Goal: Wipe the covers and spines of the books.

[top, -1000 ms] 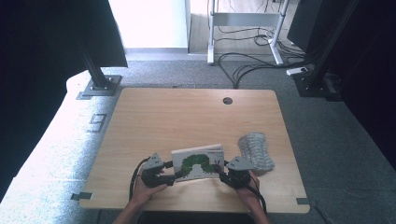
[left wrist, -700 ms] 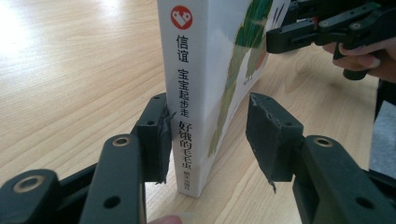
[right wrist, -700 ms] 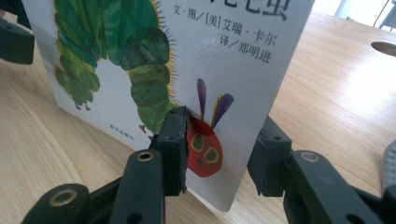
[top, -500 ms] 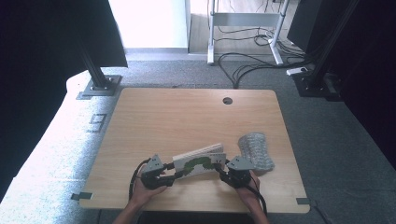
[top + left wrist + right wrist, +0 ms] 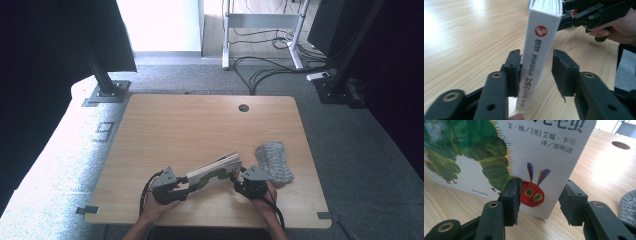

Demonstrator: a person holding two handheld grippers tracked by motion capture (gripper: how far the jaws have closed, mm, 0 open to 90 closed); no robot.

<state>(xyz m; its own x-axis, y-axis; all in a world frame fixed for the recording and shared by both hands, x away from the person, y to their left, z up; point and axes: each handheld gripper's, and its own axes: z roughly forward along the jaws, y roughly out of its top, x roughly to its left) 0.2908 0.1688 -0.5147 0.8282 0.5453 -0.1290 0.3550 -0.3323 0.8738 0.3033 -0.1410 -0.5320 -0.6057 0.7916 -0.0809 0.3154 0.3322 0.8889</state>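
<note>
Picture book with the green caterpillar cover stands raised on one long edge near the front of the counter, tipped steeply but not yet upright, so I'd judge the standing-up about half done, with squaring and letting go left. A second ago it lay much flatter; the left claw has just been closing and straddles the spine, one pad touching, the other apart. The right claw has just been opening, half-wide at the cover's lower corner, near a grey cloth.
</note>
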